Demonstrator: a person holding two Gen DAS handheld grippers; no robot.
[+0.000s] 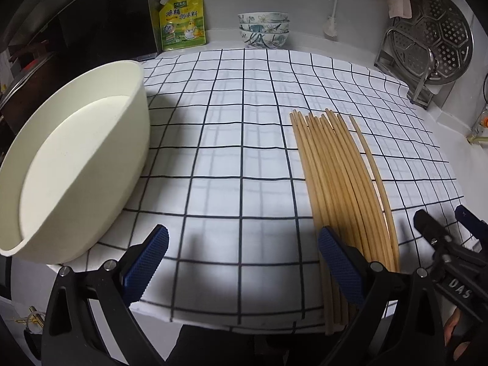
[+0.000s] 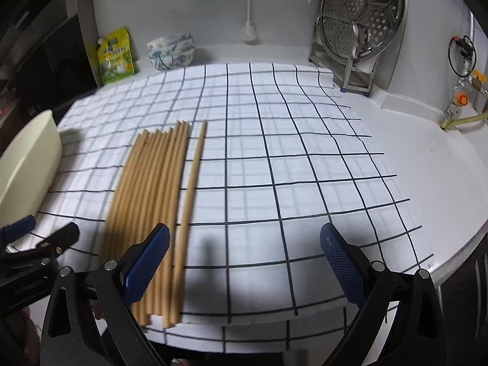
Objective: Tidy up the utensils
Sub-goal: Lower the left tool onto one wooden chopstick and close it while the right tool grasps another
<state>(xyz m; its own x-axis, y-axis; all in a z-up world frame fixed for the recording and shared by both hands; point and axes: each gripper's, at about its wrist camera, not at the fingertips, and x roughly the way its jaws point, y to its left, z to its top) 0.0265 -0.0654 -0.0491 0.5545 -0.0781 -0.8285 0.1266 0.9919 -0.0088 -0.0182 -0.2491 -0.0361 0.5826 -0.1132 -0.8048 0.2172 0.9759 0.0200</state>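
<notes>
Several wooden chopsticks (image 1: 335, 177) lie side by side on a white checked cloth (image 1: 228, 137), one chopstick (image 1: 373, 167) a little apart on the right. They also show in the right wrist view (image 2: 152, 189). A cream oval tub (image 1: 76, 158) stands empty at the left. My left gripper (image 1: 244, 262) is open over the cloth's near edge, its right finger above the chopsticks' near ends. My right gripper (image 2: 244, 262) is open to the right of the chopsticks, its left finger (image 2: 146, 268) over their near ends.
A yellow seasoning pouch (image 1: 183, 21) and stacked patterned bowls (image 1: 263, 29) stand at the back wall. A steel rack with a perforated steamer plate (image 1: 433, 39) stands at the back right. Gas fittings (image 2: 463, 97) sit at the far right. The counter edge is close in front.
</notes>
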